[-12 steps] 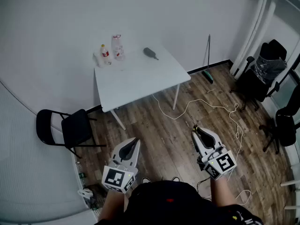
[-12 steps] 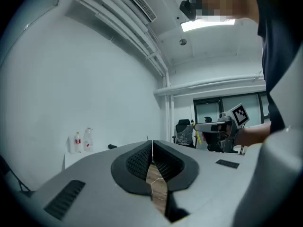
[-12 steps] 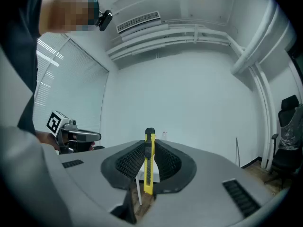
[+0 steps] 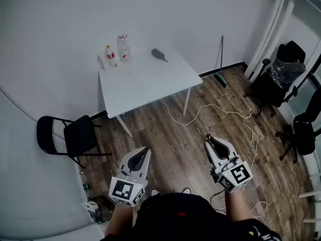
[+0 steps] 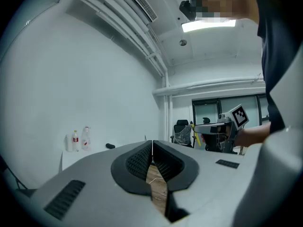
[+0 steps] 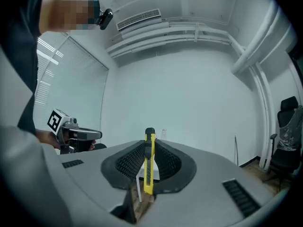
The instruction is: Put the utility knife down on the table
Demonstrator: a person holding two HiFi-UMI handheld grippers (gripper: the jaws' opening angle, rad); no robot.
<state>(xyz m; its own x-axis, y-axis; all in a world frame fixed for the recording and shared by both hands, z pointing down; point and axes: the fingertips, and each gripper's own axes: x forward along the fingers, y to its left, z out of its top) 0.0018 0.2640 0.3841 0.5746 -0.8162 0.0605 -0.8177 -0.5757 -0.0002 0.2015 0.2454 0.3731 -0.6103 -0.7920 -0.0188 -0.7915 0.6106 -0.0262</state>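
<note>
Yellow utility knife (image 6: 148, 171) clamped in right gripper (image 6: 149, 144) (blade hidden), left gripper (image 5: 152, 145) closed, empty.

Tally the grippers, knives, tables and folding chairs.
Grippers: 2 (left gripper, right gripper)
Knife: 1
Table: 1
Folding chair: 1
Total: 5

White table (image 4: 145, 87) bare over near half and right edge, bottles (image 4: 122, 49) crowding far left corner, dark object (image 4: 159, 54) by far edge.
</note>
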